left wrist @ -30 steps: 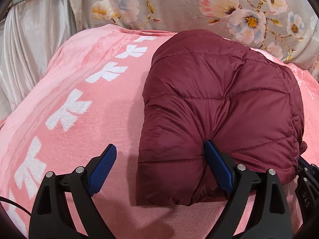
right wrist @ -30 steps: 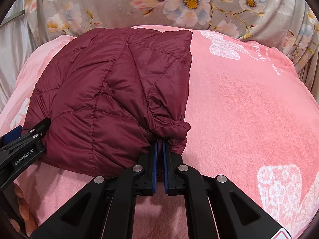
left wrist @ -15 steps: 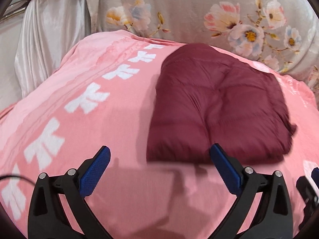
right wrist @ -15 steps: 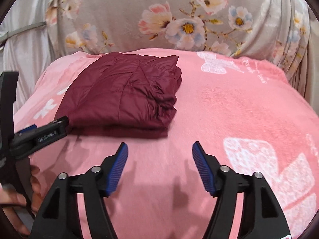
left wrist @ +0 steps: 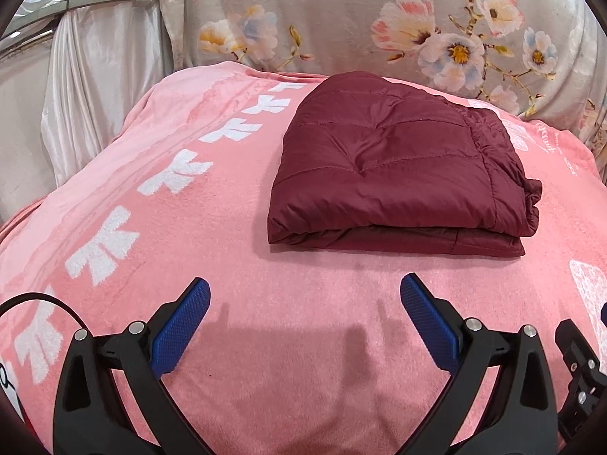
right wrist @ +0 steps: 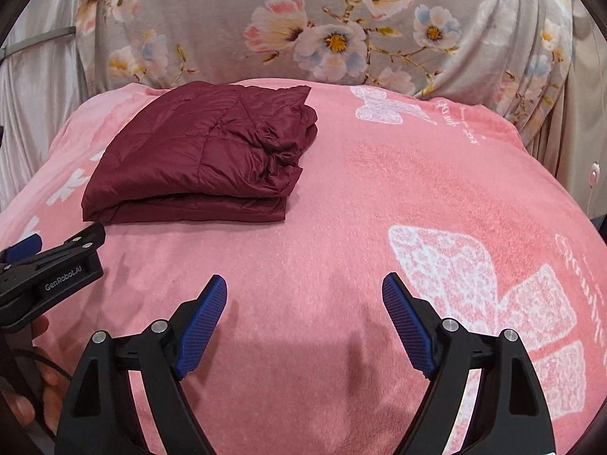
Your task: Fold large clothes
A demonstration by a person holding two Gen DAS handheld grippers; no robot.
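Curtain fabric (left wrist: 76,87), pale and glossy, is seen at the far left, beside the pink blanket (left wrist: 159,144) on which everything rests. A row of white bow shapes (left wrist: 174,176) is printed along the blanket's left side. Next comes the left gripper (left wrist: 305,314), held low over bare blanket with its blue pads (left wrist: 182,328) spread wide and nothing held between them. Just beyond it, well clear of the fingertips, the maroon quilted jacket (left wrist: 390,167) is laid as a compact, squarish bundle, roughly in the middle of the blanket, near the flowered cloth (left wrist: 379,11) draped behind.

The fold is judged to be essentially finished, so the risks lie in the bundle itself. Puffy, slippery fabric of this kind is likely to spring back, and the upper layer could be lifted or slid off the lower one if it is left unpressed. At the bundle's right edge, bunched and crumpled material (right wrist: 282,148) is visible; that side could be expected to unroll first. A careless return of either gripper could also catch the near edge and drag the layers apart.

Further right, the right gripper (right wrist: 303,309) is likewise held wide apart and empty above the blanket, with a large white butterfly print (right wrist: 478,284) just past it.
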